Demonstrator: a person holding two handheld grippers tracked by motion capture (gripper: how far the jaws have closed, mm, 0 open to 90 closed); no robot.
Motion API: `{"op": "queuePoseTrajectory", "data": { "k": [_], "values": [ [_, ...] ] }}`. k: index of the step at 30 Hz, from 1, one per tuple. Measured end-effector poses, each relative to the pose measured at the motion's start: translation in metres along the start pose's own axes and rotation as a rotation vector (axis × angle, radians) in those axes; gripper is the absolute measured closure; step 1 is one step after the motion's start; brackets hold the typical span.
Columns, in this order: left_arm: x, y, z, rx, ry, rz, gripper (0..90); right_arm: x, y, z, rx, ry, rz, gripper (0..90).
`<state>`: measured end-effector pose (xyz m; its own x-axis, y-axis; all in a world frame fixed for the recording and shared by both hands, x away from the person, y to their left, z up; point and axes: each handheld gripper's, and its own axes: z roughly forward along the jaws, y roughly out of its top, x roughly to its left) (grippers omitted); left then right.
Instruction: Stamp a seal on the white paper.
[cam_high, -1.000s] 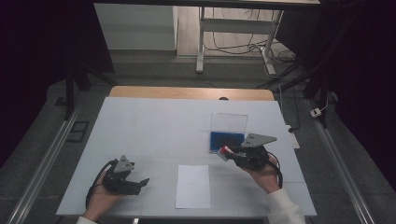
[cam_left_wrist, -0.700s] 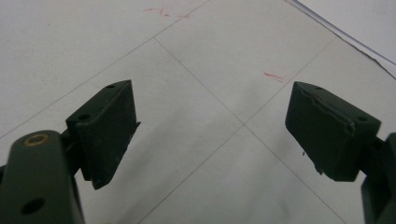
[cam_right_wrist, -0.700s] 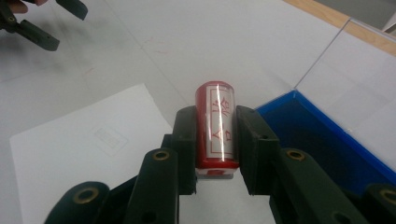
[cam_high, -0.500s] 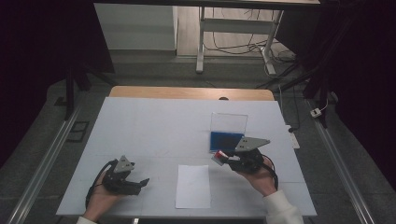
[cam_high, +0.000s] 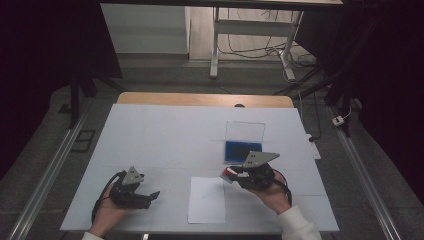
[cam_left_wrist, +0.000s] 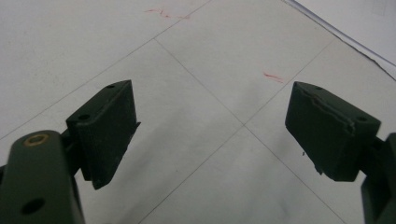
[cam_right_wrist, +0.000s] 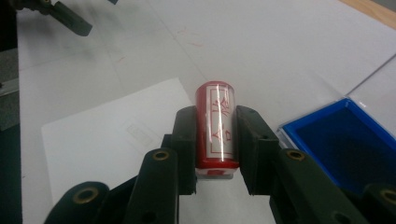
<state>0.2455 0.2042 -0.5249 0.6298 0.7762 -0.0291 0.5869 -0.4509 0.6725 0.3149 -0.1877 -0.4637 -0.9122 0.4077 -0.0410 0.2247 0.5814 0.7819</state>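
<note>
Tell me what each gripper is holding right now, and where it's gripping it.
The right gripper clamps a red stamp by the sides of its barrel, toward the lower end. The left gripper stands open over the table, holding nothing.

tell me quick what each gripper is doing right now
Left gripper: open, nothing between its fingers.
Right gripper: shut on the red stamp, above the white paper.

Two tools are sitting over the bench (cam_high: 150, 130): the left tool (cam_high: 150, 196) and the right tool (cam_high: 227, 175). One red stamp (cam_right_wrist: 217, 128) is showing, one blue ink pad (cam_high: 241, 150) with its one clear lid (cam_high: 245, 131), and one white paper sheet (cam_high: 207, 200).
</note>
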Motion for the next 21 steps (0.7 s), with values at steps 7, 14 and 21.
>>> {"op": "queuePoseTrajectory", "data": {
  "k": [7,14,21],
  "values": [
    [-0.001,0.000,0.000,0.000,-0.001,-0.001,16.9,0.007,0.001,0.006,0.009,0.024,-0.015,70.0],
    [-0.001,0.000,0.001,0.001,-0.002,0.003,17.0,0.017,0.005,0.012,0.024,0.050,-0.035,70.0],
    [-0.002,0.000,0.001,0.007,0.000,0.009,17.0,0.027,0.011,0.022,0.041,0.076,-0.059,69.9]
  ]
}}
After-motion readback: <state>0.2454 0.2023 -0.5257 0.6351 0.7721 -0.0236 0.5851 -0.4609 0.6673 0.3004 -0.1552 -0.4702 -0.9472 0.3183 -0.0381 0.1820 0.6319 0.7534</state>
